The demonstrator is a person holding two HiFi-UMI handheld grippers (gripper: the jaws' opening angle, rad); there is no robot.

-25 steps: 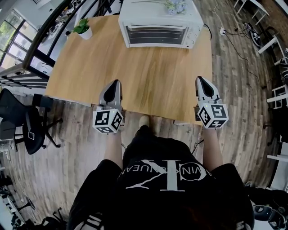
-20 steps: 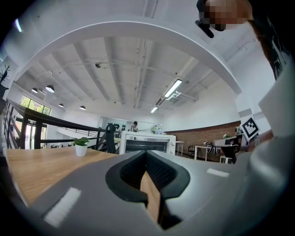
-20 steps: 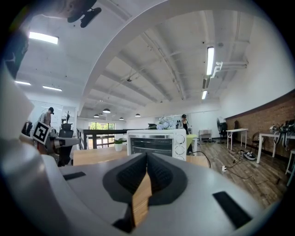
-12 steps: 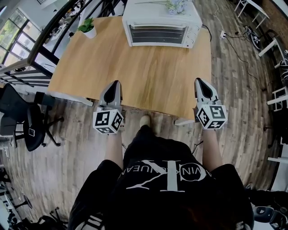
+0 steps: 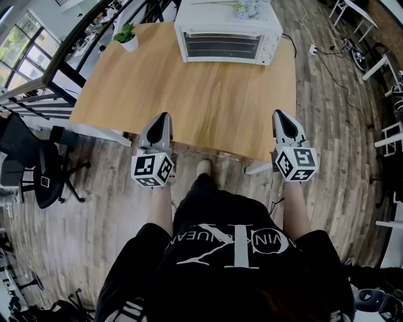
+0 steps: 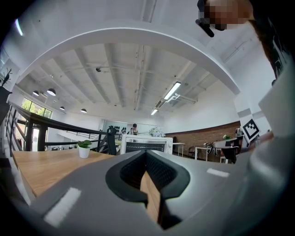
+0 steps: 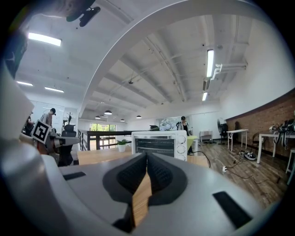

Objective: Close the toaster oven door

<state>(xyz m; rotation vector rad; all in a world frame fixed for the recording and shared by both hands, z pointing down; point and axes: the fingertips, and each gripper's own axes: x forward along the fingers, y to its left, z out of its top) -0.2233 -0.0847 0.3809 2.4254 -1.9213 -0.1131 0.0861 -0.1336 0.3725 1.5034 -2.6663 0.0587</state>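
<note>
Nearest, at the bottom of the head view, is the person's dark shirt, with one shoe [image 5: 203,168] on the plank floor just short of the bench [image 5: 189,94]. There are two grippers, both held over the bench's near edge. The left gripper [image 5: 164,117] is at lower left of centre and the right gripper [image 5: 279,113] at lower right, well apart, each with one marker cube behind it. In the left gripper view the left gripper [image 6: 146,155] has its jaws together at the tips with nothing between them, only bench wood showing through the wedge below. The right gripper view shows the same of the right gripper [image 7: 146,157]. Across the bare bench, at the top of the head view, stands one white toaster oven [image 5: 228,28], its glass door [image 5: 220,46] upright against the front and seemingly shut. One small potted plant [image 5: 128,36] sits in the far left corner. Only the head view shows the flowers [image 5: 245,7] on the oven's roof and the office chair [image 5: 38,176] at the left edge. Only the right gripper view shows the toaster oven [image 7: 159,143] closely enough to count three knobs down its right panel, with the potted plant [image 7: 121,145] just left of it. The left gripper view has the toaster oven [image 6: 145,144] smaller, with the potted plant [image 6: 84,148] well to its left.
</note>
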